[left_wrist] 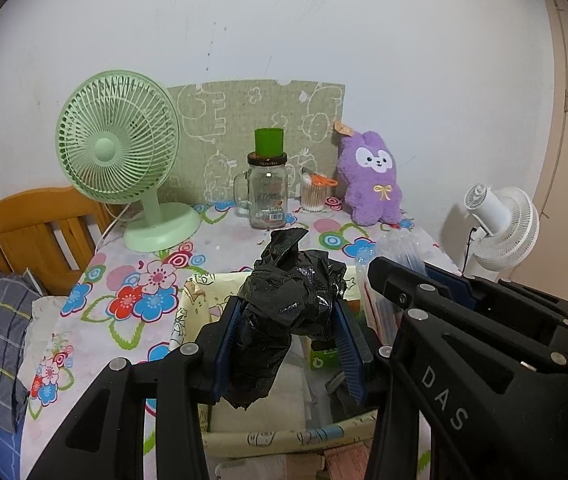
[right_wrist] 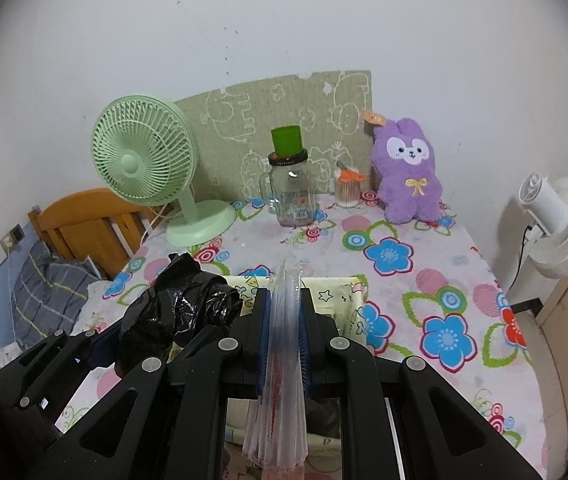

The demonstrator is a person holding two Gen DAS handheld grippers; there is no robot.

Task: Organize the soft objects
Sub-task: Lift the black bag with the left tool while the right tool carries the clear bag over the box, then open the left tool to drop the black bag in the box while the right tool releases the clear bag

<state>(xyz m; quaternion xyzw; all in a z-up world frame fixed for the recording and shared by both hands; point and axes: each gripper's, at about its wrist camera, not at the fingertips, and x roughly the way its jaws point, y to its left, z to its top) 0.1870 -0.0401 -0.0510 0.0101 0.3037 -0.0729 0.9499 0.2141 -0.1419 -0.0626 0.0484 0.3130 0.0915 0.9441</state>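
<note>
My left gripper (left_wrist: 290, 332) is shut on a crumpled black plastic bag (left_wrist: 288, 304), held above a cream fabric storage box (left_wrist: 191, 300) at the table's near edge. The bag also shows in the right wrist view (right_wrist: 179, 312), left of my right gripper. My right gripper (right_wrist: 284, 320) is shut on a stack of clear plastic zip bags (right_wrist: 284, 360), also over the box (right_wrist: 348, 292). The right gripper shows in the left wrist view at the right, with the clear bags (left_wrist: 400, 248). A purple plush bunny (right_wrist: 408, 172) sits at the back right of the table.
A floral tablecloth (right_wrist: 424, 280) covers the table. At the back stand a green desk fan (right_wrist: 147, 160), a glass mug jar (right_wrist: 292, 192) with a green cup on top, a cotton-swab holder (right_wrist: 348, 188) and a patterned board. A wooden bed headboard (right_wrist: 91, 224) is left, a white fan (right_wrist: 560, 220) right.
</note>
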